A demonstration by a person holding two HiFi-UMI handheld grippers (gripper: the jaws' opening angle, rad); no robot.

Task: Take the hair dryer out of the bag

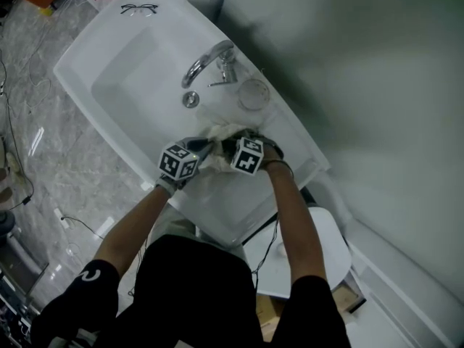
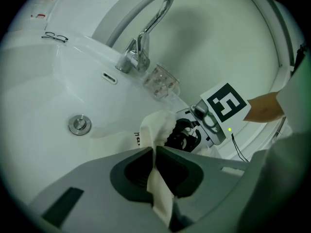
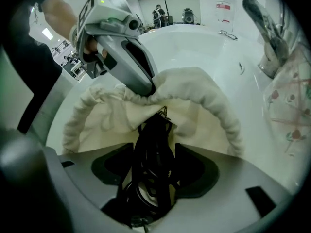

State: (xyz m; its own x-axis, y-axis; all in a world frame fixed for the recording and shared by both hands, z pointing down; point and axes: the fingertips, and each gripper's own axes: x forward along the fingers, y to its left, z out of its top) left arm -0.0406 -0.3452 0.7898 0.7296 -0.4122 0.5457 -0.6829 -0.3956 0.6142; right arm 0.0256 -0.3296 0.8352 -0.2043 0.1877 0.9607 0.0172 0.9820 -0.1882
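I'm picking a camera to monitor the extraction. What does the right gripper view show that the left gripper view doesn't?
Only the right gripper view: the inside of the cream cloth drawstring bag, with a black coiled cord between the right gripper's open jaws. Only the left gripper view: the round chrome drain and the left gripper seen along its jaws, shut on the bag's cloth. Both: the white sink, curved chrome tap and black-framed glasses.

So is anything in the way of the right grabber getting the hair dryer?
Nothing visible. The left gripper pinches the bag at its rim, keeping the mouth open. The right gripper has its open jaws on either side of the black coiled cord, likely the hair dryer's, sticking out of it.
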